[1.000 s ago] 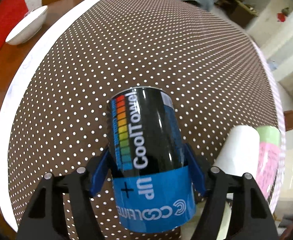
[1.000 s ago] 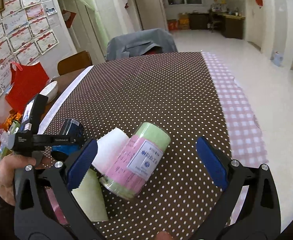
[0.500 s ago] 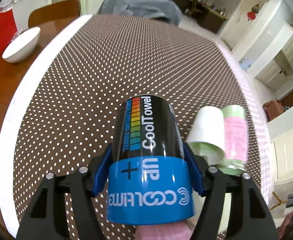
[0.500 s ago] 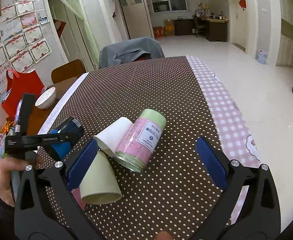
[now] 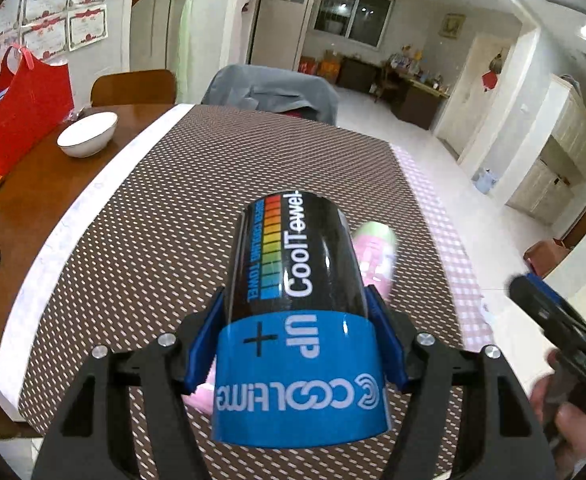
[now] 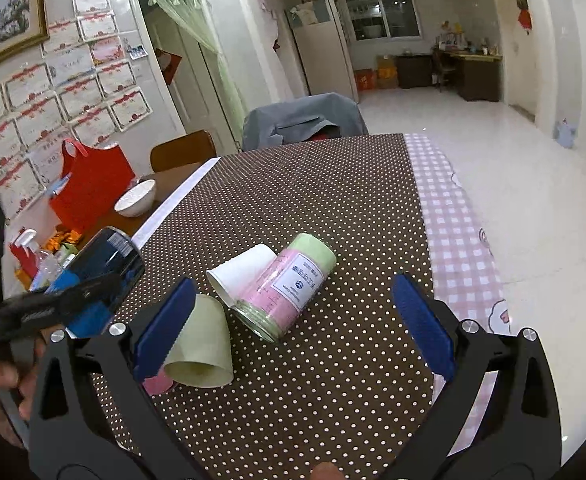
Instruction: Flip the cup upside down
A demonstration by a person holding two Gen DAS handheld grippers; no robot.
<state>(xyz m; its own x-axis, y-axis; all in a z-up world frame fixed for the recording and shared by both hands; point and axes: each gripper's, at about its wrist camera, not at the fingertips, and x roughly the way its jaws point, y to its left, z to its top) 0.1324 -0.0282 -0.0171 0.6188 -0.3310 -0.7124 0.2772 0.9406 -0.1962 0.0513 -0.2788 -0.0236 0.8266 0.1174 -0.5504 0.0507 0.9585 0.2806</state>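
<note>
The left gripper (image 5: 297, 344) was clamped on the black and blue cup (image 5: 297, 320), its blue pads pressed against both sides near the blue band. The cup was held in the air above the dotted brown tablecloth (image 5: 165, 220), tipped so that its black end pointed forward and up, away from the camera. In the right wrist view the same cup (image 6: 105, 268) hung at the left, well apart from the things lying on the cloth.

The right gripper (image 6: 293, 320) was spread wide with nothing between its pads. In front of it lay a pink and green jar (image 6: 289, 292) on its side, a white paper cup (image 6: 241, 272) touching the jar's left flank, and a pale green paper cup (image 6: 203, 348) just beside the left pad, also on its side.

A white bowl (image 5: 87, 134) and a red bag (image 5: 21, 116) stood on the bare wooden table (image 5: 9, 240) to the left of the cloth.
</note>
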